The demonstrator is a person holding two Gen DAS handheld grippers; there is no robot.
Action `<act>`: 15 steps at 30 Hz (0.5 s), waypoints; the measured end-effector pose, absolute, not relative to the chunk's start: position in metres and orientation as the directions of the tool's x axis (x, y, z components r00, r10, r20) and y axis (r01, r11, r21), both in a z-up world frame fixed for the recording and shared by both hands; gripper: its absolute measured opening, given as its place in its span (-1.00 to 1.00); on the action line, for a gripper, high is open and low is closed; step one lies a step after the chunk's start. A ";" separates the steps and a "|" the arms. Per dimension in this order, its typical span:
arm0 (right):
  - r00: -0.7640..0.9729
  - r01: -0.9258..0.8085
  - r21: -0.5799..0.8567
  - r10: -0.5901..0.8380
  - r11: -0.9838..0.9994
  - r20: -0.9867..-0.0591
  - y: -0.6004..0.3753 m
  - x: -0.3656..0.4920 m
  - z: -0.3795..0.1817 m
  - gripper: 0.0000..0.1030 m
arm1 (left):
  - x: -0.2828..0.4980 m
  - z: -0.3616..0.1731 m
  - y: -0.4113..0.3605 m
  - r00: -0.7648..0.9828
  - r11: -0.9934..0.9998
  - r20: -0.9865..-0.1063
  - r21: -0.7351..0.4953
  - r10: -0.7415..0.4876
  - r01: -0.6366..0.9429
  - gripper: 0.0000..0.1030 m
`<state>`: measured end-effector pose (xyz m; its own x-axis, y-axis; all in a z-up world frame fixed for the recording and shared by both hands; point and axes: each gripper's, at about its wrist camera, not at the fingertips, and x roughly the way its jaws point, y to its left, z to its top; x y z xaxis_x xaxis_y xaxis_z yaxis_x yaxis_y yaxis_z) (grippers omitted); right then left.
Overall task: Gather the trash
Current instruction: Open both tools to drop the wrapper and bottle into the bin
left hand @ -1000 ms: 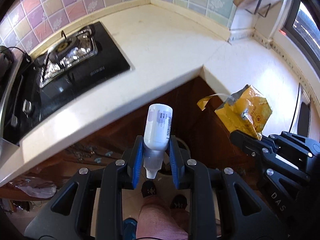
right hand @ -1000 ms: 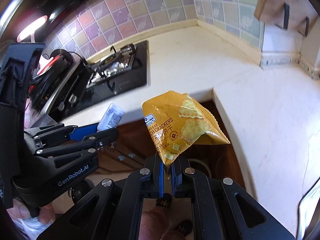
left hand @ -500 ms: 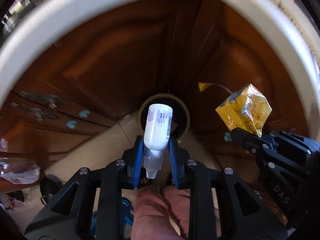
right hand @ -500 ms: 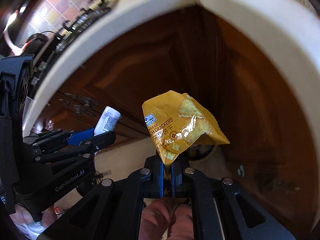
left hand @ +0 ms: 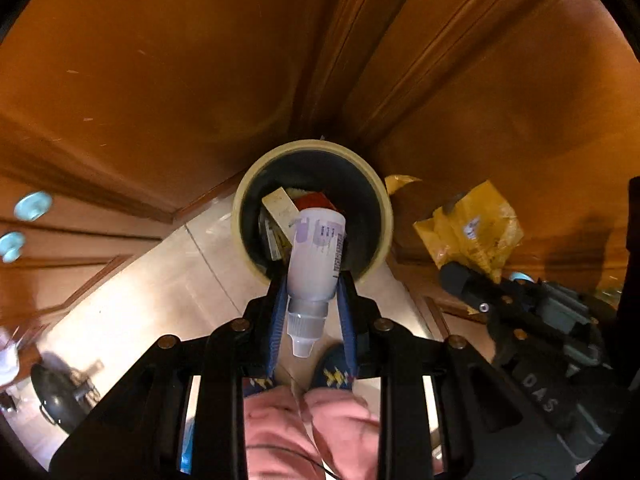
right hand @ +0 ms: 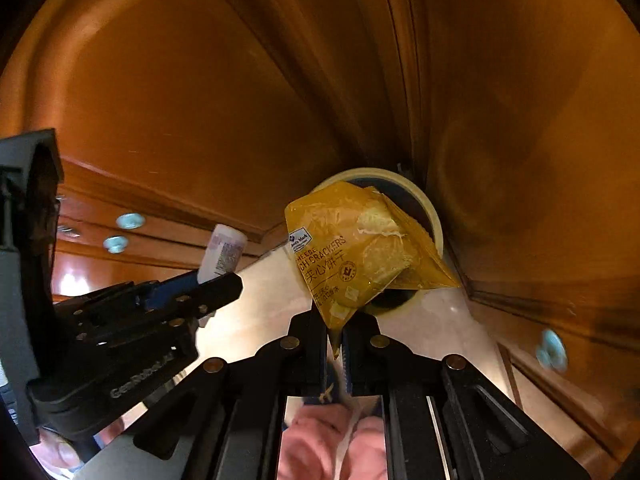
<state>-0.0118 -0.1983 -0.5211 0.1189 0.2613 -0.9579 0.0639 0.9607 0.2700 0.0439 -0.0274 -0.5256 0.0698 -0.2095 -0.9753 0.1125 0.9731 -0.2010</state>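
Wooden cabinet doors (left hand: 168,80) fill the background, with pale floor tile (left hand: 152,292) underneath. Tucked in the corner sits a round trash bin (left hand: 386,216) with a cream rim and some boxes already in it. The left gripper (left hand: 313,304) is clamped on a white bottle (left hand: 316,256), nozzle pointing back at the camera, base over the bin's mouth. The right gripper (right hand: 337,344) has its jaws pinched tight on the bottom edge of a yellow cracker bag (right hand: 360,248), held up in front of the bin.
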 end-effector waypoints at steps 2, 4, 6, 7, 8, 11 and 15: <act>0.111 0.062 0.261 0.253 0.963 -0.961 -0.196 -0.006 -0.548 -0.90 | 0.053 -0.548 -0.027 0.065 0.973 -0.976 -0.200 -0.208 0.119 -0.57; 0.099 0.063 0.252 0.245 0.966 -0.964 -0.197 0.001 -0.576 -0.90 | 0.059 -0.571 -0.024 0.053 0.973 -0.978 -0.196 -0.204 0.124 -0.57; 0.088 0.063 0.244 0.238 0.968 -0.967 -0.196 0.006 -0.596 -0.90 | 0.065 -0.589 -0.024 0.048 0.972 -0.978 -0.197 -0.205 0.127 -0.57; 0.083 0.061 0.239 0.233 0.969 -0.969 -0.196 0.008 -0.609 -0.90 | 0.068 -0.597 -0.024 0.045 0.972 -0.978 -0.197 -0.205 0.129 -0.57; 0.079 0.057 0.233 0.229 0.971 -0.970 -0.196 0.009 -0.618 -0.89 | 0.071 -0.605 -0.025 0.041 0.971 -0.978 -0.198 -0.205 0.131 -0.57; 0.066 0.060 0.228 0.224 0.972 -0.972 -0.188 0.016 -0.642 -0.77 | 0.079 -0.621 -0.026 0.037 0.971 -0.980 -0.187 -0.194 0.147 -0.55; 0.062 0.073 0.231 0.227 0.970 -0.972 -0.184 0.019 -0.661 -0.43 | 0.083 -0.636 -0.024 0.017 0.971 -0.982 -0.183 -0.187 0.151 0.05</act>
